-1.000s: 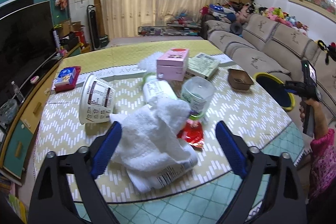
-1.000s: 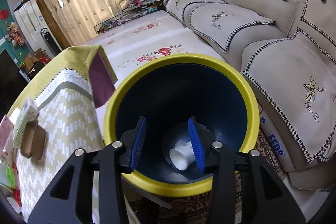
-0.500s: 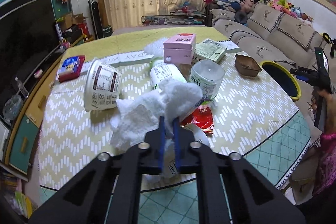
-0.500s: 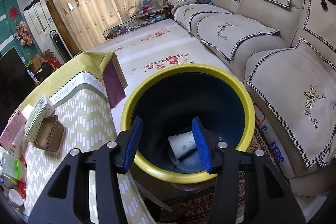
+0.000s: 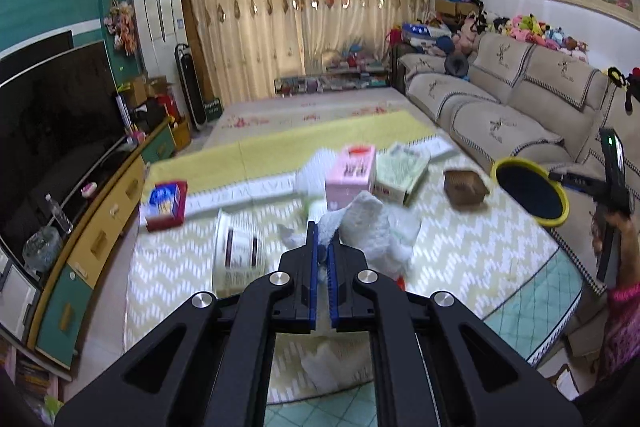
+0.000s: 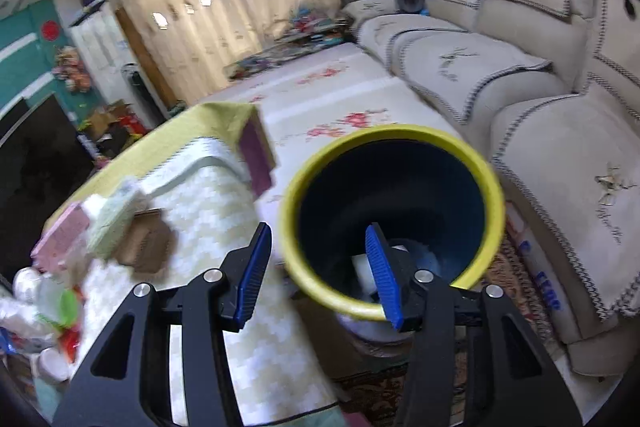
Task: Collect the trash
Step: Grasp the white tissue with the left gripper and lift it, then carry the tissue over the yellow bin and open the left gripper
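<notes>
Cluttered zigzag tablecloth (image 5: 460,259), sofa (image 5: 500,115) beside; left tool (image 5: 323,251) pinching tissue (image 5: 376,223), right tool (image 6: 320,267) agape.

Daylight glows through the closed curtains (image 5: 320,11), leaving the room evenly bright with soft shadows; both fisheye views bend hard toward dark, vignetted corners; motion blur smears the worktop (image 5: 460,247) clutter and the yellow bin rim (image 6: 288,211).
</notes>
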A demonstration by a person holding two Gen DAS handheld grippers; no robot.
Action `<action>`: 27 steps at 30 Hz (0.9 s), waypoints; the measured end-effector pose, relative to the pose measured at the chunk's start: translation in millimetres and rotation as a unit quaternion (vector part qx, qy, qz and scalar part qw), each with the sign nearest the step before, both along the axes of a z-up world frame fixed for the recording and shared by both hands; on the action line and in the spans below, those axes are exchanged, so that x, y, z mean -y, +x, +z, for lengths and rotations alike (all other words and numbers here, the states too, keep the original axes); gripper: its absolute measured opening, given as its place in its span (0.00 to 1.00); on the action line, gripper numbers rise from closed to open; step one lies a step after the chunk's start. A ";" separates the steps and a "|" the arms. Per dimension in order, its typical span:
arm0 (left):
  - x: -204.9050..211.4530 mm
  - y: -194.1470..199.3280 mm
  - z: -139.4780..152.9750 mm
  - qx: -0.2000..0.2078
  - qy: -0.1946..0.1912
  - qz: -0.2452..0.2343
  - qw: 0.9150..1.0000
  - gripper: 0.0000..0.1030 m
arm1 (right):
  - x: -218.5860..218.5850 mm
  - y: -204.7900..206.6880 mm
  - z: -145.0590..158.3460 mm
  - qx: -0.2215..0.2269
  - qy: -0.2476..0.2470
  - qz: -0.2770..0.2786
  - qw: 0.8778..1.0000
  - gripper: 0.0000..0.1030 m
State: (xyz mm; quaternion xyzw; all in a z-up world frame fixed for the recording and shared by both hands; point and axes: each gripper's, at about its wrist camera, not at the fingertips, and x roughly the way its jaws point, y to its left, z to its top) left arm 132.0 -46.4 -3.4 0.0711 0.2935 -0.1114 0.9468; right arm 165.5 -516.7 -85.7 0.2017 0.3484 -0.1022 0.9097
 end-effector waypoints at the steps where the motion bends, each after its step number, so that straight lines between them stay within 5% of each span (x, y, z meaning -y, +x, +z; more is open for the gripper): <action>1: 1.3 1.7 7.3 0.007 -0.002 -0.002 1.000 0.05 | -7.4 -1.4 2.7 0.004 0.000 0.013 1.000 0.46; 7: 19.9 6.9 40.0 0.042 0.005 -0.025 0.999 0.05 | -39.1 -2.6 7.9 0.012 -0.001 0.068 0.998 0.46; 14: 49.0 24.8 73.2 0.054 -0.010 -0.073 0.996 0.05 | -34.8 -14.3 3.5 0.006 0.005 0.063 0.998 0.46; 27: 187.7 79.0 75.8 0.001 -0.001 -0.223 0.975 0.05 | 25.1 -62.1 3.6 0.011 0.014 -0.004 1.000 0.46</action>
